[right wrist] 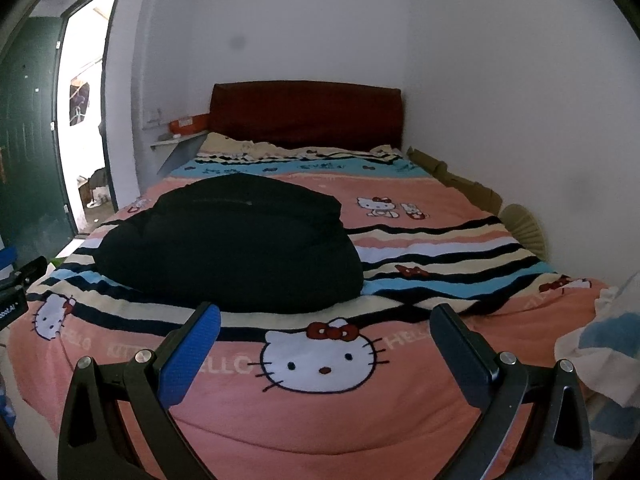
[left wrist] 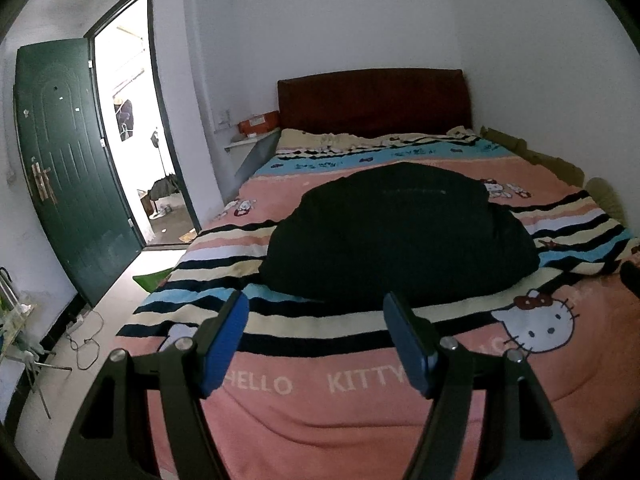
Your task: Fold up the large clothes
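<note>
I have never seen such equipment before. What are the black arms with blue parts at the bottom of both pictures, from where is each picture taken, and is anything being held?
They are two hand-held grippers, tools with two fingers each, which a person carries, one in each hand. Each has a small wide-angle camera looking forward along its fingers, so the room looks curved. One picture comes from the left gripper, the other from the right gripper. The blue parts are the soft pads on the fingers.

Both point at a bed covered by a pink cartoon-cat blanket with stripes. On it lies a large black garment, bunched in a heap, not yet folded. Behind are a dark red headboard and, to the left, an open green door.

Nothing is held: both grippers are open and empty, short of the garment.
</note>
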